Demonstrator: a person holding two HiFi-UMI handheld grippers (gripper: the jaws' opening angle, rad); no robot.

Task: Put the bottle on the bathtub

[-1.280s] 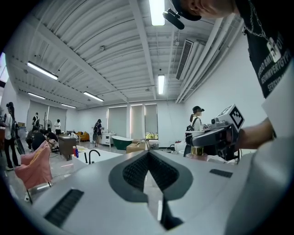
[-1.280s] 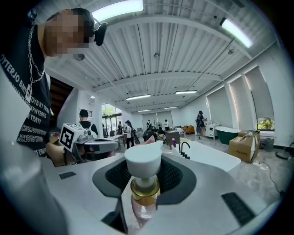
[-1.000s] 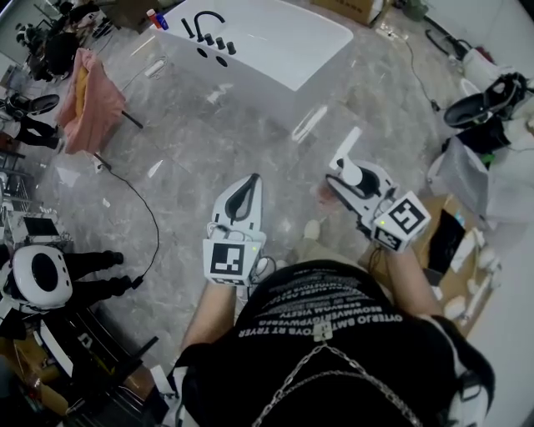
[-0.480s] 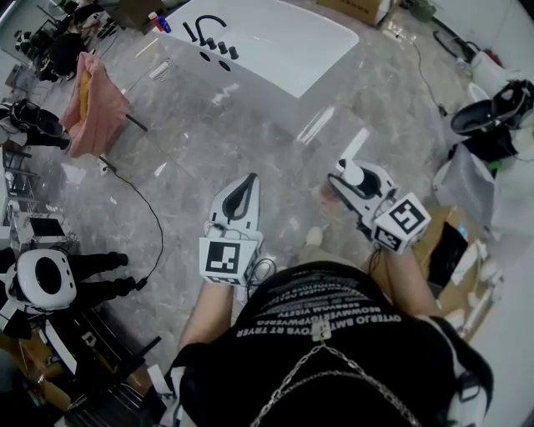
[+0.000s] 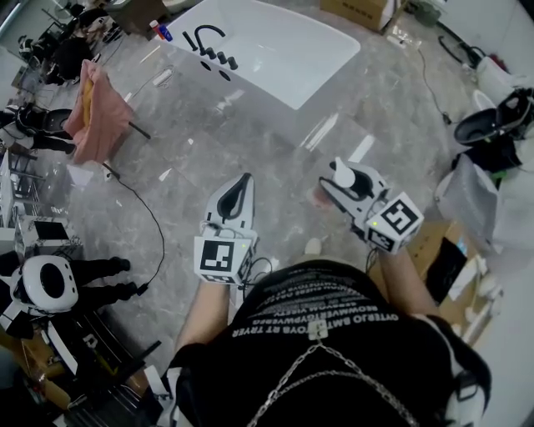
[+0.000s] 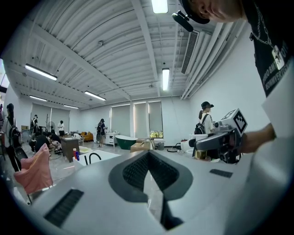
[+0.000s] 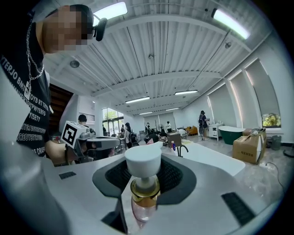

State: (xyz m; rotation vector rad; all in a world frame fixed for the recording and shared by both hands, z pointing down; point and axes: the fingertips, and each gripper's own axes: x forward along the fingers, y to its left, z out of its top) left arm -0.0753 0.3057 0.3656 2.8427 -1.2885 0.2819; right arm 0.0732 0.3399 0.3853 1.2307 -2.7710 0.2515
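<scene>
Right tongs [image 5: 338,179] grip the upright bottle [image 7: 142,183] at its neck; left tongs [image 5: 242,185] closed, empty; bathtub [image 5: 284,50] lies well ahead, slightly left, across the floor

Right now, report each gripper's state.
Left gripper: closed, empty.
Right gripper: closed on the bottle.

A pink cloth [image 5: 98,113] hangs over a stand on the grey marble floor [image 5: 275,150]. From just below the cloth a black cable [image 5: 153,218] loops away toward a white, round-headed machine [image 5: 43,283], well below it. Above and right of the cloth stand two small containers [image 5: 158,32], one red and one blue. Far to its right, at the top edge, sits a cardboard box [image 5: 359,12].
</scene>
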